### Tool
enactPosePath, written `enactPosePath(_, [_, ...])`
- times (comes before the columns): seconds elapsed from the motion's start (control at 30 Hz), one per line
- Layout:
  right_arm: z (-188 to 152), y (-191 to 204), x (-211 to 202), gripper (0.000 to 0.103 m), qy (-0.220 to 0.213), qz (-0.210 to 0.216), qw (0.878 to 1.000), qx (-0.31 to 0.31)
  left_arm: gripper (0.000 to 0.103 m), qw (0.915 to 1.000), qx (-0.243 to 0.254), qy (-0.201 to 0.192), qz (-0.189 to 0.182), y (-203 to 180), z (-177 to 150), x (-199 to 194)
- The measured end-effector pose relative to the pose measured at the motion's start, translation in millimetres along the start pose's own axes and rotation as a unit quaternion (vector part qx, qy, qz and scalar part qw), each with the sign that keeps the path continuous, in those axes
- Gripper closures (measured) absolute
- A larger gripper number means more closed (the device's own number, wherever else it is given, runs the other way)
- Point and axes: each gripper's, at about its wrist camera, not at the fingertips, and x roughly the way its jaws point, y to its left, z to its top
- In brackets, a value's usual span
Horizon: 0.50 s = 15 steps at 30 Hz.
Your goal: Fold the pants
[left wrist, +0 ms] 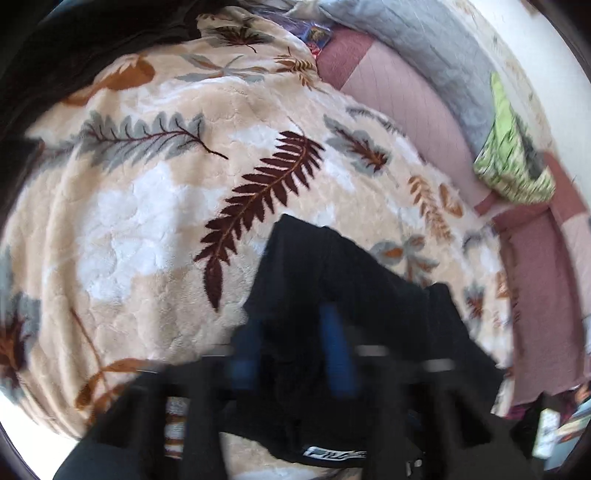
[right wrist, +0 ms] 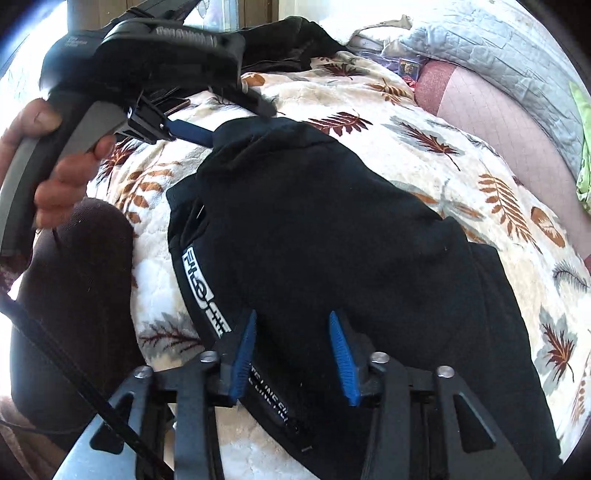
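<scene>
The black pants (right wrist: 332, 236) lie bunched on a leaf-patterned blanket (right wrist: 443, 155), with a white-lettered waistband (right wrist: 201, 291) at the left. My right gripper (right wrist: 291, 317) is open, its blue fingers (right wrist: 243, 354) resting over the pants near the waistband. My left gripper (right wrist: 199, 134) reaches in from the upper left of the right wrist view, its blue tips at the far edge of the pants. In the blurred left wrist view the left gripper (left wrist: 295, 317) has black fabric (left wrist: 332, 280) bunched between its blue fingers (left wrist: 338, 354).
A pink quilted cover (left wrist: 406, 99) and a grey quilt (left wrist: 424, 33) border the blanket on the right. A green patterned cloth (left wrist: 513, 158) lies on them. Another dark garment (right wrist: 288, 40) lies at the far side. A dark-clothed knee (right wrist: 74, 280) is at the left.
</scene>
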Motion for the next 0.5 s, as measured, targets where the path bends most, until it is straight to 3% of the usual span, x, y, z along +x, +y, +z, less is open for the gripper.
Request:
enactPosePath(0.07, [2,-5,-3,0.096,-0.002,0.032,0.999,0.025,0.095,0.9998,-0.015,-0.001,-0.011,4,1,-7])
enactPosePath(0.23, [-1,-14,-15,0.100,-0.011,0.062,0.996,0.061,0.095,0.9986,-0.039,-0.012,-0.035,13,0,-34])
enactPosePath(0.5, [-17,-17,-31,0.102,-0.010,0.118,0.989,0.090,0.095,0.9966,-0.072,-0.009,-0.040,23,-28,-54])
